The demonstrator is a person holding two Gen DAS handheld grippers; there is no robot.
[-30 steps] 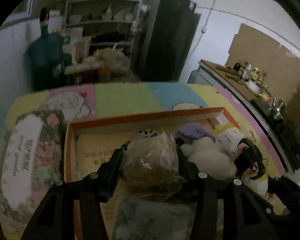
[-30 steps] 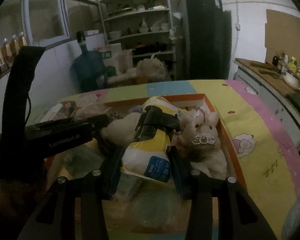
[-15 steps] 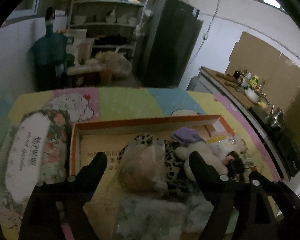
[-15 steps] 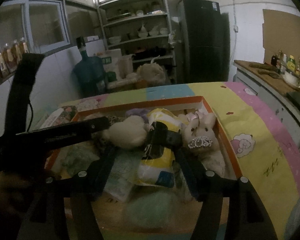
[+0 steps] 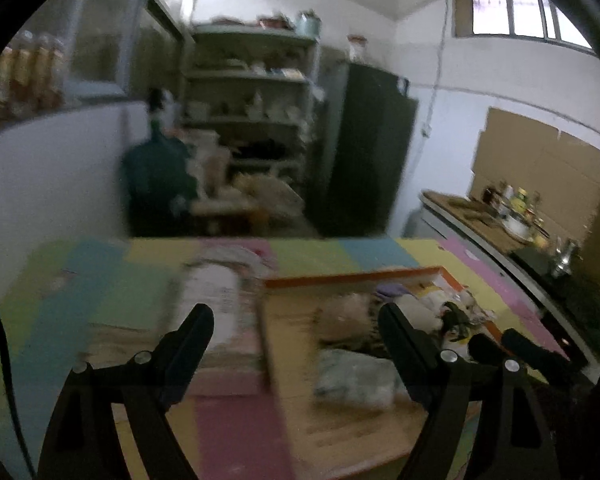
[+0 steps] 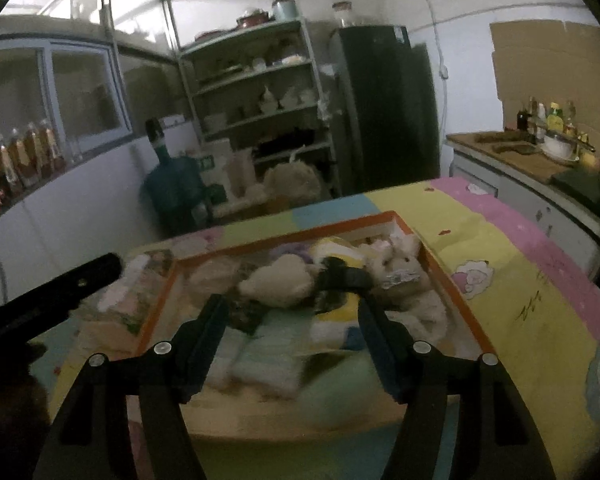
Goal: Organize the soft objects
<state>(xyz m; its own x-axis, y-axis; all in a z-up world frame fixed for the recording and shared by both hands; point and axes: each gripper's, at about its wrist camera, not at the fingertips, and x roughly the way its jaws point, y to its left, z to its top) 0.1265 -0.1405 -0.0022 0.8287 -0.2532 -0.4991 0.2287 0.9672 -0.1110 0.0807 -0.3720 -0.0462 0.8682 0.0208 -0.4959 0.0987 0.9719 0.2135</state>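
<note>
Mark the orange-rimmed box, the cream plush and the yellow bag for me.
orange-rimmed box [image 6: 456,292]: right wrist view, on its right rim.
cream plush [image 6: 278,284]: right wrist view, on its rounded body.
yellow bag [image 6: 336,314]: right wrist view, on its yellow front below the black band.

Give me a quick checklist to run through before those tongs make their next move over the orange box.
1. Left tongs empty: ok, wide open, nothing between them.
2. Right tongs empty: ok, open, jaws have just been opening.
3. Yellow toy inside the box: ok.
4. White bunny inside the box: ok, by the right wall.
5. Left view sharp enough to aim: not ok, blurred.
6. Soft things left outside the box: cannot tell.
</note>
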